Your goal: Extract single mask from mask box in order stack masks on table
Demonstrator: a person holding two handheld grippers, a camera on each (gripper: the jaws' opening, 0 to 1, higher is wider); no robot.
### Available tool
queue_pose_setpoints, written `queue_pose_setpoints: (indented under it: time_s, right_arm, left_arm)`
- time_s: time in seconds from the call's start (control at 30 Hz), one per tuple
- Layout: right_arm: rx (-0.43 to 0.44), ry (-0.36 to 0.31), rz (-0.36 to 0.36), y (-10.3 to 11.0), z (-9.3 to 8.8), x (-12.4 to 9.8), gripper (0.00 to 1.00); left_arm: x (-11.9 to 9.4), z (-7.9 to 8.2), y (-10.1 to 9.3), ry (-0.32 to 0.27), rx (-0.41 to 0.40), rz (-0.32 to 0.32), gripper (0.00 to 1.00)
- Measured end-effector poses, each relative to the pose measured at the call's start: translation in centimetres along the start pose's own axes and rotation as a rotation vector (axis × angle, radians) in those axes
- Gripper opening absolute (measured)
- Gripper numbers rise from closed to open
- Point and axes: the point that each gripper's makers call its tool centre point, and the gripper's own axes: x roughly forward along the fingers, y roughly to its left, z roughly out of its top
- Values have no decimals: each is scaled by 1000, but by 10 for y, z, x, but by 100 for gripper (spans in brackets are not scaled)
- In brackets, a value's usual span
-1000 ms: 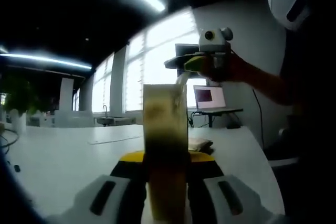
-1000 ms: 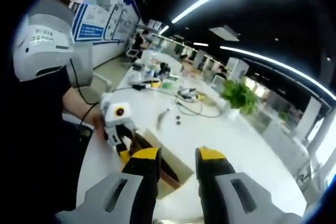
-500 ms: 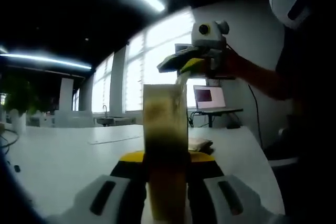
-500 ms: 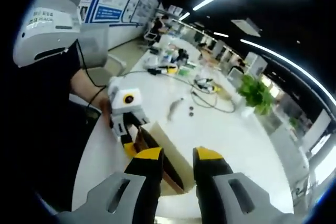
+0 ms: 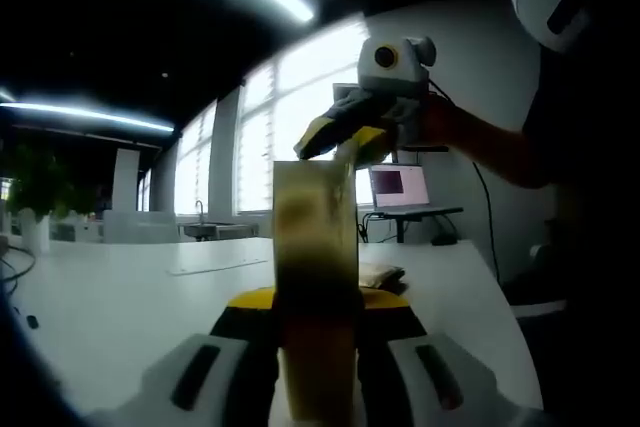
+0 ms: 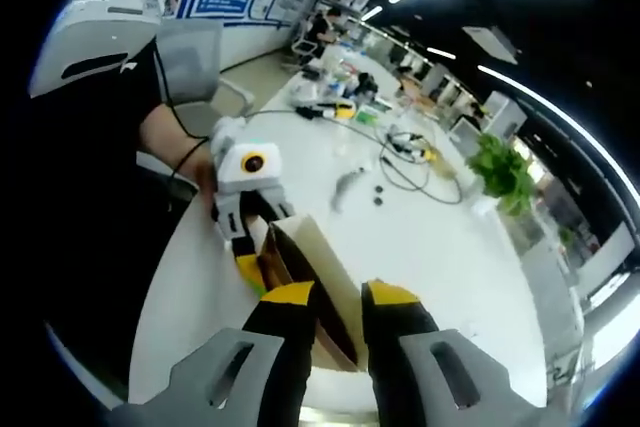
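Two jaws of the left gripper pinch the mask box in the left gripper view, holding it upright above the white bench. The right gripper comes down at the box's top edge.

In the right gripper view, the right gripper has its jaws close together with a small gap, right over the box. I cannot tell if a mask is caught yet. Best to keep the box steady, nip one thin mask, and pull slowly straight out.
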Motion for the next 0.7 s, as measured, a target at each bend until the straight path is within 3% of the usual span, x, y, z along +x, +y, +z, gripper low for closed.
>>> queue_pose_setpoints:
  time_s: [0.33,0.53,0.7]
  right_arm:
    - [-105,97,98,6,-6,11,8]
    - [-155,173,223,11,-11,14,7]
    - [-157,189,300,12,-10,19,7]
  left_arm:
    - [1,0,0,0,1,0,31]
    - [1,0,-2,0,2,-3,31]
    - [1,0,-2,0,6,-7,31]
